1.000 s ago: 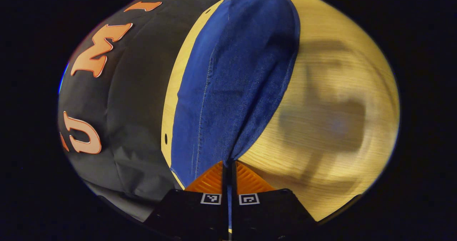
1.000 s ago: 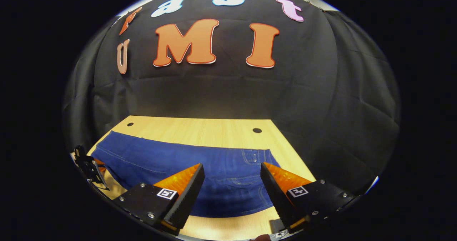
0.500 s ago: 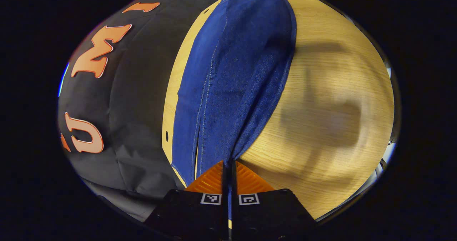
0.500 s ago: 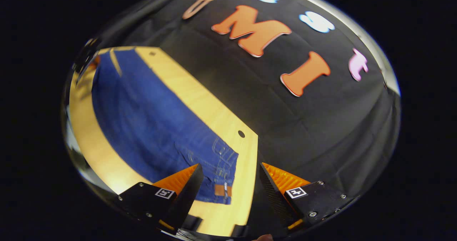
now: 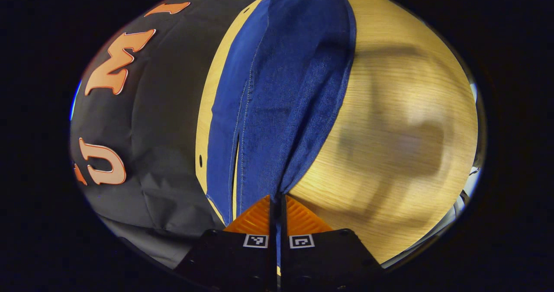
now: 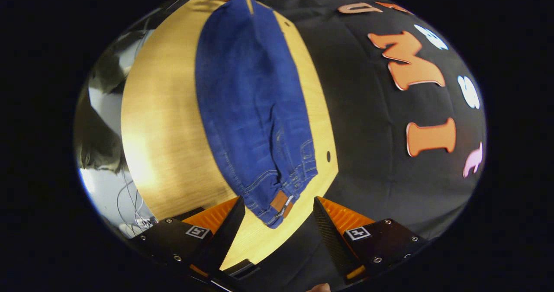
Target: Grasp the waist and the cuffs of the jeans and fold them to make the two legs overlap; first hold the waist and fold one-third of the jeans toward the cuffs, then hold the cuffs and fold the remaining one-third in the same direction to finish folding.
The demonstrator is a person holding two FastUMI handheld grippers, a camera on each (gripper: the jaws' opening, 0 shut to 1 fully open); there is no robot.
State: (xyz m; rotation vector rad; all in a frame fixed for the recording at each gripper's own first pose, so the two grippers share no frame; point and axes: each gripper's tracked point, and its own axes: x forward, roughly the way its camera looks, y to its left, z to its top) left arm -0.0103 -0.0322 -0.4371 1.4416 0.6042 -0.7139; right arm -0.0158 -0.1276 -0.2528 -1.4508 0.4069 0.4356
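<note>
Since a second ago the right hand-held gripper [image 6: 277,214] has swung round from facing the booth wall across the jeans [image 6: 253,110] to looking down their length from the waist end, while the left hand-held gripper [image 5: 277,205] has stayed clamped on the cuff end with a second layer of denim now peeling apart beside it.

In the right gripper view, the right hand-held gripper's fingers stand wide apart and hold nothing; the waistband corner with its brown leather patch [image 6: 280,202] lies between the fingertips, just ahead of them, untouched. The jeans stretch away from there along the light wooden table [image 6: 160,123], lying flat, legs together, with belt loops and a pocket showing near the waist. The other gripper shows small at the far cuff end. A round hole in the table [image 6: 328,156] sits just beside the waist, near the black wall cloth [image 6: 368,123].

In the left gripper view, the left hand-held gripper's fingers are pressed nearly together with blue denim pinched between them. The jeans [image 5: 285,93] run forward from the fingertips over the table [image 5: 402,88], and a slit of wood shows between two cuff layers.
</note>
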